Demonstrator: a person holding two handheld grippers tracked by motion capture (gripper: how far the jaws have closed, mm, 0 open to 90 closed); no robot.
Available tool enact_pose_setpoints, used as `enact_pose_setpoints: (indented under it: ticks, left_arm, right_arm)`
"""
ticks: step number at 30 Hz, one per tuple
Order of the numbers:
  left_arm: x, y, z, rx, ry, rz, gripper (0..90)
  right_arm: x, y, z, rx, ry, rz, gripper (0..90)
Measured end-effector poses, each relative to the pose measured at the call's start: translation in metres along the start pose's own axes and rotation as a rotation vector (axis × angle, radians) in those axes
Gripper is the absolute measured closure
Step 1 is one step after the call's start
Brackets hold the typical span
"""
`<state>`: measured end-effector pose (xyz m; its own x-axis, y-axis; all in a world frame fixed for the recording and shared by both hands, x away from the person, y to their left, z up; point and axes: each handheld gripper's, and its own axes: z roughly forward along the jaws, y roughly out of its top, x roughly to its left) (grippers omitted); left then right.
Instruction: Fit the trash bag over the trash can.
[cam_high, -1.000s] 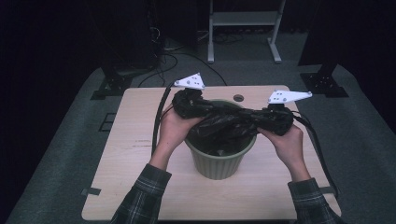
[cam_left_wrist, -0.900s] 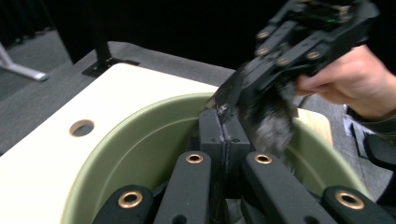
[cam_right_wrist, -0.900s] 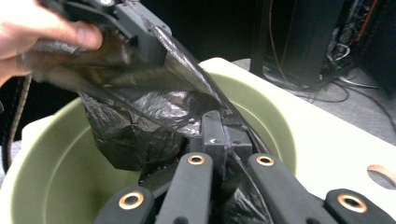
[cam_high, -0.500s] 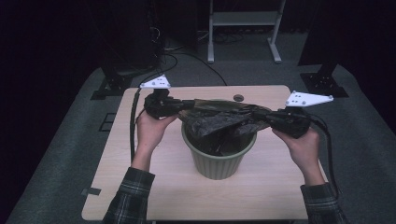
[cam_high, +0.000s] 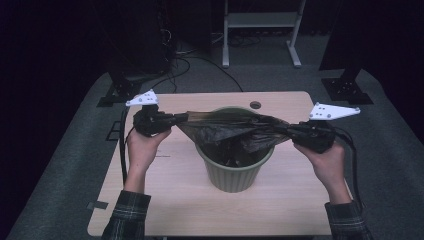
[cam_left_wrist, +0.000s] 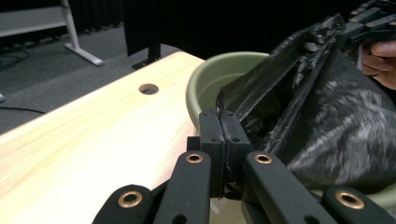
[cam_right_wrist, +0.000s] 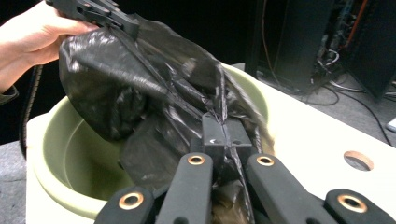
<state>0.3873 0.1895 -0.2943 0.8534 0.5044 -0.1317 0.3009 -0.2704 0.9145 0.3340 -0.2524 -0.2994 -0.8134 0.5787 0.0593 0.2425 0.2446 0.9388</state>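
A black plastic bag (cam_high: 230, 131) is stretched flat over the mouth of a green bin (cam_high: 232, 175) at the middle of the table. My left gripper (cam_high: 182, 118) is shut on the bag's left edge. Its jaws have just been opening slightly, but the film stays pinched between the pads (cam_left_wrist: 225, 123). My right gripper (cam_high: 292, 131) is shut on the opposite edge, the film clamped at its tips (cam_right_wrist: 225, 128). The bag (cam_right_wrist: 116, 79) hangs partly inside the bin (cam_right_wrist: 70, 154). Each gripper view shows the other gripper far off, holding the far edge.
The wooden table (cam_high: 175, 200) has a round cable hole (cam_high: 255, 105) behind the bin. Black stand feet (cam_high: 117, 92) rest on the carpet at the table's back corners. A white frame (cam_high: 260, 20) and cables lie farther back.
Both hands have pulled apart, spreading the bag wide over the bin. The left gripper has travelled farthest, out to the left and a little down.
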Motion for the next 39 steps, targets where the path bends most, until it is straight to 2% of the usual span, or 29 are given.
enact_pose_setpoints:
  ticks: [1,2,7,12,13,17,19,21,24,28,29,31,32,33,35,37,39]
  left_arm:
    - [-0.001,0.001,-0.001,-0.009,0.025,0.006,76.3]
    - [-0.002,0.003,-0.002,-0.015,0.031,0.010,69.0]
    - [-0.010,0.026,-0.001,-0.024,0.027,0.067,54.0]
    - [-0.021,0.050,0.010,-0.017,0.008,0.122,46.1]
    - [-0.023,0.054,0.011,-0.026,0.008,0.127,42.6]
    - [-0.028,0.067,0.015,-0.051,-0.027,0.141,37.7]
    - [-0.031,0.073,0.019,-0.045,-0.032,0.156,36.1]
    - [-0.032,0.078,0.026,-0.041,-0.052,0.152,35.2]
    - [-0.033,0.080,0.040,-0.003,-0.075,0.152,36.8]
    - [-0.034,0.077,0.058,0.023,-0.095,0.152,37.1]
    - [-0.034,0.077,0.062,0.039,-0.111,0.147,39.6]
    - [-0.034,0.075,0.070,0.071,-0.152,0.145,56.8]
    - [-0.035,0.074,0.071,0.083,-0.152,0.154,67.0]
    - [-0.037,0.073,0.073,0.088,-0.156,0.160,74.6]
    - [-0.037,0.072,0.074,0.090,-0.163,0.163,87.0]
    - [-0.035,0.070,0.073,0.101,-0.153,0.158,89.6]
    - [-0.033,0.066,0.072,0.104,-0.140,0.152,89.6]
  right_arm:
    - [0.002,0.001,0.001,-0.006,0.014,-0.013,90.0]
    - [0.004,0.001,0.001,-0.006,0.021,-0.020,90.0]
    - [0.009,0.006,0.004,-0.003,0.049,-0.047,90.0]
    - [0.009,0.007,0.004,-0.007,0.064,-0.064,90.0]
    - [0.010,0.007,0.004,0.000,0.061,-0.068,90.0]
    - [0.010,0.007,0.004,0.008,0.065,-0.079,90.0]
    - [0.011,0.007,0.005,0.007,0.075,-0.088,90.0]
    - [0.013,0.008,0.006,0.005,0.082,-0.099,90.0]
    - [0.015,0.011,0.006,-0.010,0.102,-0.114,90.0]
    - [0.018,0.019,0.004,-0.030,0.142,-0.119,90.0]
    - [0.018,0.021,0.003,-0.029,0.147,-0.122,90.0]
    - [0.019,0.023,0.002,-0.035,0.154,-0.121,89.9]
    - [0.018,0.024,0.001,-0.034,0.160,-0.118,86.1]
    - [0.018,0.025,0.001,-0.038,0.158,-0.114,77.1]
    - [0.014,0.026,0.000,-0.042,0.165,-0.067,63.9]
    - [0.013,0.026,-0.002,-0.037,0.148,-0.058,55.7]
    - [0.011,0.027,-0.006,-0.039,0.142,-0.056,53.7]
